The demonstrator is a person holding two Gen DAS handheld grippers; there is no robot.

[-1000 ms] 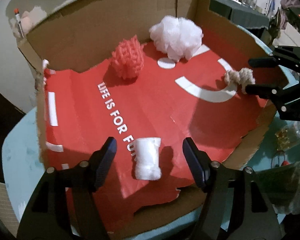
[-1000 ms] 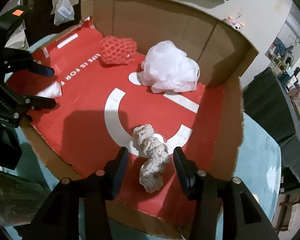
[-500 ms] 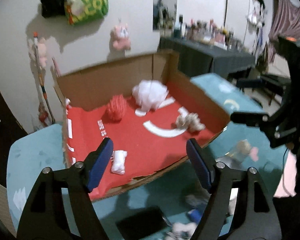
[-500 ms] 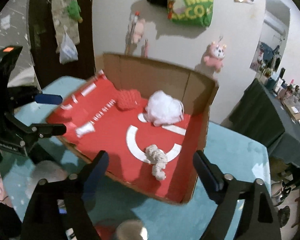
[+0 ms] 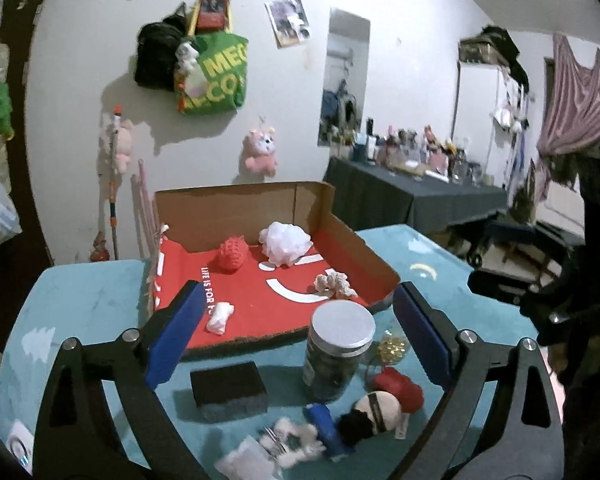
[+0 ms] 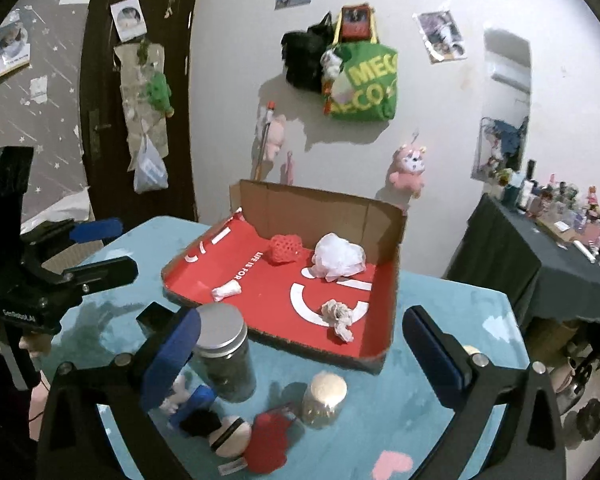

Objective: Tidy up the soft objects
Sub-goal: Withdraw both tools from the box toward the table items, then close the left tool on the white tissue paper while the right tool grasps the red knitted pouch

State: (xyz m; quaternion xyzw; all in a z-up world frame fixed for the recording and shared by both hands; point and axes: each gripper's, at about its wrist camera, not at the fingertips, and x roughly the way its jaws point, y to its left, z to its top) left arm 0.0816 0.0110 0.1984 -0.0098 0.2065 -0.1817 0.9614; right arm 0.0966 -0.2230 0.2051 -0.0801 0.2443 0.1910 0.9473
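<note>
A cardboard box (image 5: 364, 248) (image 6: 396, 240) with a red floor stands on the teal table. In it lie a red knitted ball (image 5: 231, 254) (image 6: 286, 249), a white puff (image 5: 286, 242) (image 6: 340, 257), a beige rope knot (image 5: 334, 284) (image 6: 338, 316) and a small white roll (image 5: 220, 317) (image 6: 226, 290). A small doll in red and black (image 5: 374, 406) (image 6: 236, 434) and a white fluffy piece (image 5: 296, 442) lie on the table near me. My left gripper (image 5: 300, 336) (image 6: 96, 248) and right gripper (image 6: 300, 360) are open, empty and pulled back above the table's near side.
A jar with a silver lid (image 5: 338, 350) (image 6: 224, 352) and a smaller gold-lidded jar (image 6: 326, 398) stand in front of the box. A black block (image 5: 228, 390) lies left of the jar. The right gripper's body shows in the left wrist view (image 5: 556, 300).
Both grippers have risen and pulled back from the box, leaving the white roll and the rope knot inside. The right gripper's jaws have opened wider. The near table clutter is now in view.
</note>
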